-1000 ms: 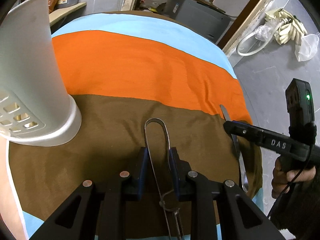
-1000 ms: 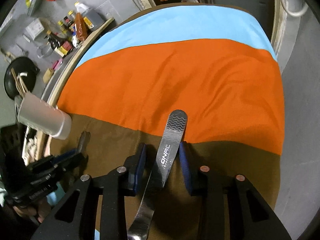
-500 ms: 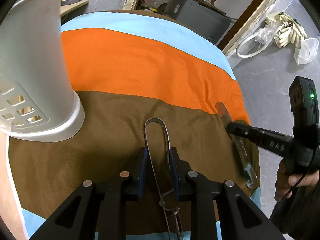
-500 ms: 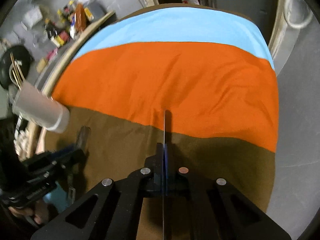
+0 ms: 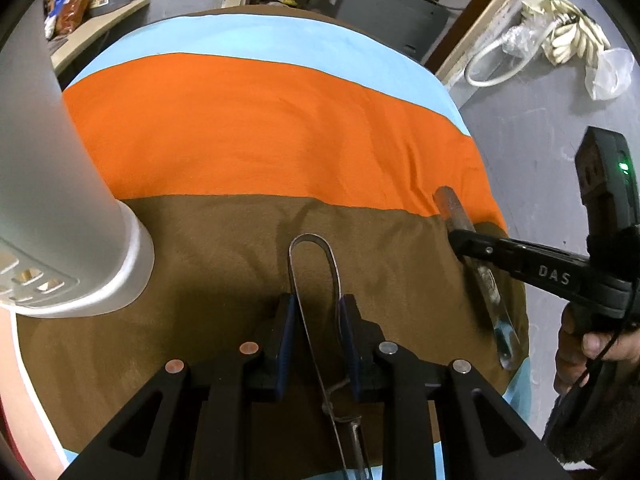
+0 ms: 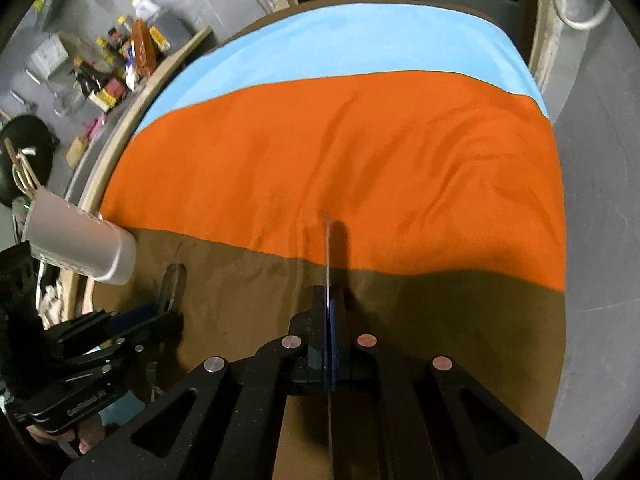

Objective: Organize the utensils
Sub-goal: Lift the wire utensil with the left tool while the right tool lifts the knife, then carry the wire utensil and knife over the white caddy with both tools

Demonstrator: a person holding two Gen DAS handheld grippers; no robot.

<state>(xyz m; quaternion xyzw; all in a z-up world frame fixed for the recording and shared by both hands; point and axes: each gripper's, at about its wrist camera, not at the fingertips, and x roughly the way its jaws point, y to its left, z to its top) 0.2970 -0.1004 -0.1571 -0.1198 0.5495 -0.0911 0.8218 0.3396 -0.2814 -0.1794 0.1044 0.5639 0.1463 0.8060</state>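
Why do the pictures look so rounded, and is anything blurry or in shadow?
Both views: fisheye lenses bend the striped tablecloth and leave black corners. Left wrist view: the white utensil holder looms large and soft-edged; the left gripper shades the cloth beneath. Right wrist view: the metal utensil, seen edge-on in the right gripper, casts a dark shadow.

The left gripper [image 5: 316, 332] points forward with its fingers [image 5: 285, 340] parted a little, while the right gripper [image 6: 328, 320], gripped from below by the right hand [image 5: 592, 344], has its fingers pressed nearly together.
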